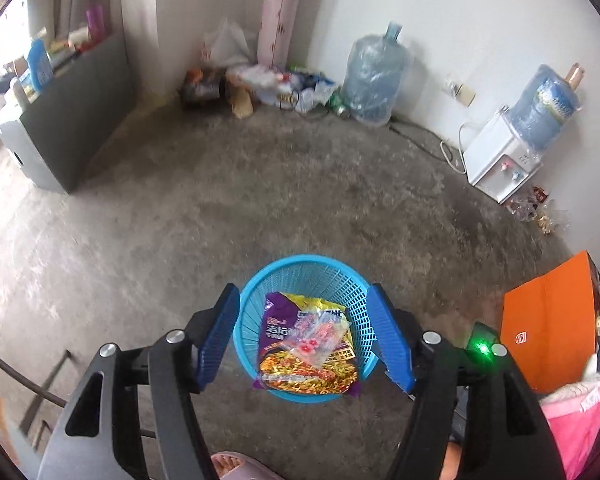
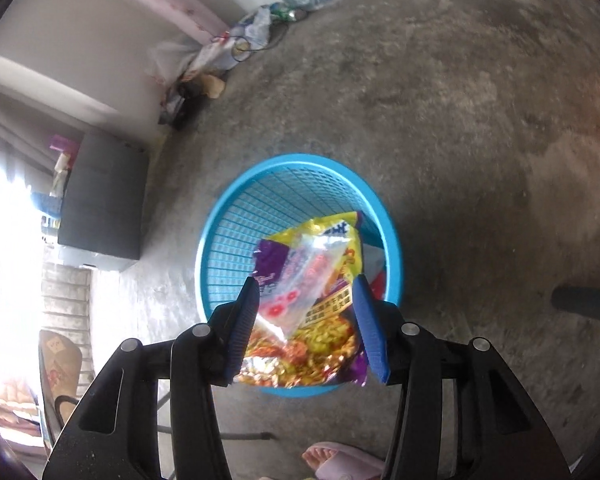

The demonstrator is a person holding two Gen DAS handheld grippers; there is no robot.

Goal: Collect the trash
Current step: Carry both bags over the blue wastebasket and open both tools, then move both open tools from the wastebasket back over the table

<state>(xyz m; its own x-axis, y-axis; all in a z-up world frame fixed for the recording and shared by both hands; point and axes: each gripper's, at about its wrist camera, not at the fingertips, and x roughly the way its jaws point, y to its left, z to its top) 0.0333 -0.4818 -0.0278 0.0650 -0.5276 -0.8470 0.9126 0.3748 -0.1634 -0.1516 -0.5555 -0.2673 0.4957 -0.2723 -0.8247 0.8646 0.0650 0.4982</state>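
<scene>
A blue mesh waste basket (image 1: 300,259) stands on the concrete floor. Inside it, a purple and yellow noodle wrapper (image 1: 312,372) leans against the near rim, with a clear packet printed with pink flowers (image 1: 316,340) lying on top. My left gripper (image 1: 303,289) hovers over the basket, its blue fingers spread to either side of the rim and nothing between them. In the right wrist view the same basket (image 2: 296,158), wrapper (image 2: 312,356) and packet (image 2: 288,296) sit below my right gripper (image 2: 307,281), which is open and not touching the wrapper.
More litter lies in the far corner (image 1: 276,84) beside a large water jug (image 1: 374,80). A water dispenser (image 1: 504,156) stands at the right wall, with an orange box (image 1: 548,320) nearer. A grey cabinet (image 1: 72,120) is on the left. A foot in a pink slipper (image 2: 340,460) is below.
</scene>
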